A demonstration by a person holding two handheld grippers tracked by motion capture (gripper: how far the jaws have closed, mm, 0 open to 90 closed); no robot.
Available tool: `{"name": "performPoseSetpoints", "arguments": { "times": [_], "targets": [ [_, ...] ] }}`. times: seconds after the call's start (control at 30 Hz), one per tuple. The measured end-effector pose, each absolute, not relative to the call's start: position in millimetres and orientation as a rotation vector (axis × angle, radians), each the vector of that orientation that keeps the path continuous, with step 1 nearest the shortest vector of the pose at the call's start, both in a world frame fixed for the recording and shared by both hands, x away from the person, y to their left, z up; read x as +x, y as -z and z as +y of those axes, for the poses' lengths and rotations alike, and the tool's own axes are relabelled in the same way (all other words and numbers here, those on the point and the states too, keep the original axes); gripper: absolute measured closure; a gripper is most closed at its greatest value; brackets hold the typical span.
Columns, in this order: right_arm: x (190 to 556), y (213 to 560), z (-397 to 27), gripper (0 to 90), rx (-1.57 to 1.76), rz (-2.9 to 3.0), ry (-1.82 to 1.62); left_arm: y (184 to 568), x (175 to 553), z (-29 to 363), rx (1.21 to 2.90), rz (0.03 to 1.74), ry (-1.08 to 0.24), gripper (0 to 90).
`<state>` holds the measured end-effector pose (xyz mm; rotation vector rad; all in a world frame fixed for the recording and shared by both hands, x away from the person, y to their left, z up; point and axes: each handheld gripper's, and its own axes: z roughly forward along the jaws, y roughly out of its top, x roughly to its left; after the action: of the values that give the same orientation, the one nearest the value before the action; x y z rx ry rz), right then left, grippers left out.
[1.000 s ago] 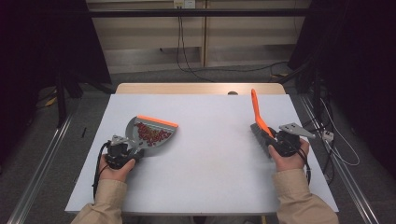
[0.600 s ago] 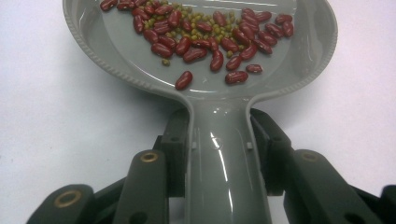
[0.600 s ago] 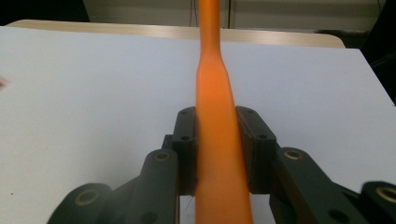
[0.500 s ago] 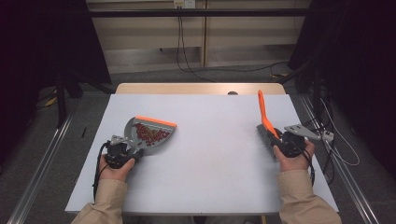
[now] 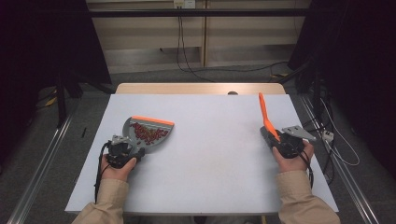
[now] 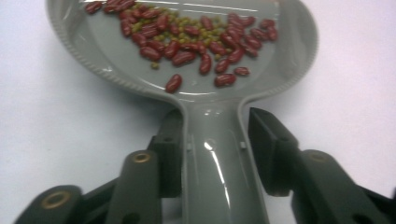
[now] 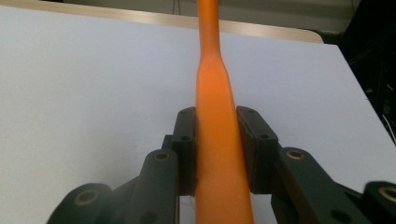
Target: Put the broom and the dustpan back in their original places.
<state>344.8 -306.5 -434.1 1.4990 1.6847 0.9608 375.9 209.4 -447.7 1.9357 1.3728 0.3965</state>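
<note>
Left claw (image 6: 219,158) is seen with its jaws astride the dustpan (image 6: 187,70) handle; they have just been opening, and a gap shows at the right pad while the left pad lies against or just beside the handle, so the handle is no longer pinched. Right claw (image 7: 218,149) is pressed tight on the orange brush (image 7: 215,140) handle, which is held at the table's right edge, pointing up and away. From the left claw outward, the pan lies flat on the white table (image 5: 219,163), left of centre, with red and green beans (image 6: 191,37) heaped toward its orange lip. It is judged light, stiff and smooth-sided; the narrow handle is the place for a grip, and it should be kept level, since the loose beans would roll out.
</note>
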Motion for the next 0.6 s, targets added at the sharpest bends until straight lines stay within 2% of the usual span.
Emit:
{"name": "performPoseSetpoints", "arguments": {
  "times": [0.17, 0.33, 0.6],
  "targets": [
    [347, 438, -294, 65.6, 1.494, 1.739, -1.04, 448, 372, 203, 1.935, 1.327, -0.349, 44.8],
    [345, 440, -279, 53.7, 1.474, 1.81, -1.236, 444, 365, 203, 1.899, 1.297, -0.312, 24.1],
    [338, 437, -272, 37.0, 1.402, 1.839, -1.327, 435, 356, 211, 1.853, 1.127, -0.35, 11.3]
  ]
}}
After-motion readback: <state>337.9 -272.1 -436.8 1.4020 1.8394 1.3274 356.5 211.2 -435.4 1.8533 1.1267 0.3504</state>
